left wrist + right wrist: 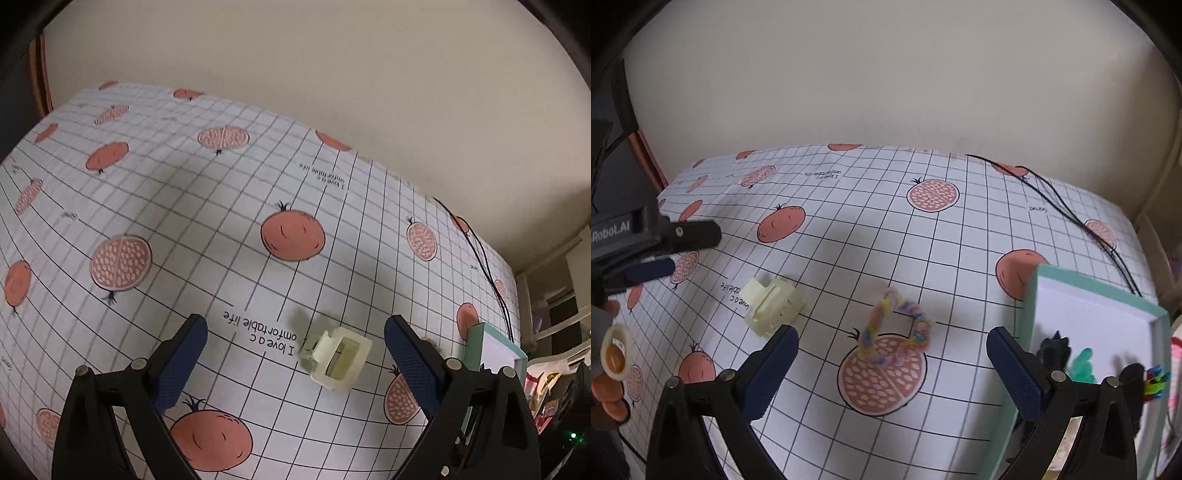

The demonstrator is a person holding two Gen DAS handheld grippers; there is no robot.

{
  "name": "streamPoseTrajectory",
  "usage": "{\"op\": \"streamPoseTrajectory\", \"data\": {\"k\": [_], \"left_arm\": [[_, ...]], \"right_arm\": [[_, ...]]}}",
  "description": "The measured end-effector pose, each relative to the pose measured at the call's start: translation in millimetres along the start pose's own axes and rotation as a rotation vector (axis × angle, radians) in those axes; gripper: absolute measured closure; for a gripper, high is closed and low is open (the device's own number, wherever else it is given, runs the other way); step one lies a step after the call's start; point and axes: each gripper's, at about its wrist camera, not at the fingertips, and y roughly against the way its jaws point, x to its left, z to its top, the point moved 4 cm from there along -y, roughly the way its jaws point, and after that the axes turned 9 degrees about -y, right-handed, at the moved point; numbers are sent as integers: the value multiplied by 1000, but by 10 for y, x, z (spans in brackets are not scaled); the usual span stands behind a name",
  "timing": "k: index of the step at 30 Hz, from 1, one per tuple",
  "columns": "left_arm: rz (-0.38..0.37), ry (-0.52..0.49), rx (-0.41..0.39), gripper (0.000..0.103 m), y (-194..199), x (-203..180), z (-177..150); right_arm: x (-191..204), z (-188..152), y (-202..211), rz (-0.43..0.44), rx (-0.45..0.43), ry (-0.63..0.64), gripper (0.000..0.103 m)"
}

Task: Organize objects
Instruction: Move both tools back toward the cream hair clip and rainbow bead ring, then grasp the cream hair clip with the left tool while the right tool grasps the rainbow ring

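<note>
A cream-white hair claw clip lies on the patterned tablecloth between the fingers of my left gripper, which is open above it. The same claw clip shows at the left of the right wrist view, with the left gripper hovering beyond it. My right gripper is open with a pastel rainbow twisted hair tie on the cloth between its fingers. A mint-green box with a white inside stands at the right and holds a black clip, a green item and a multicoloured item.
The tablecloth has a grid and pomegranate print and ends at a beige wall. Black cables trail across its far right corner. The mint box also shows at the right of the left wrist view. A hand holds the left gripper.
</note>
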Motion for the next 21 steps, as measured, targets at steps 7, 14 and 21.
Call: {"op": "streamPoseTrajectory", "data": {"k": [7,14,21], "left_arm": [[-25,-24,33,6,-173,-101,-89],[-26,-89,47,6,-285,-262,-175],[-9,-139,56,10,-372,-356,-237]], "right_arm": [[-60,-23,-170,-3,42,-56,0],[-159,-63,-277,-9,75,-104,0],[-169,-78,-308,-24,79,-95,9]]}}
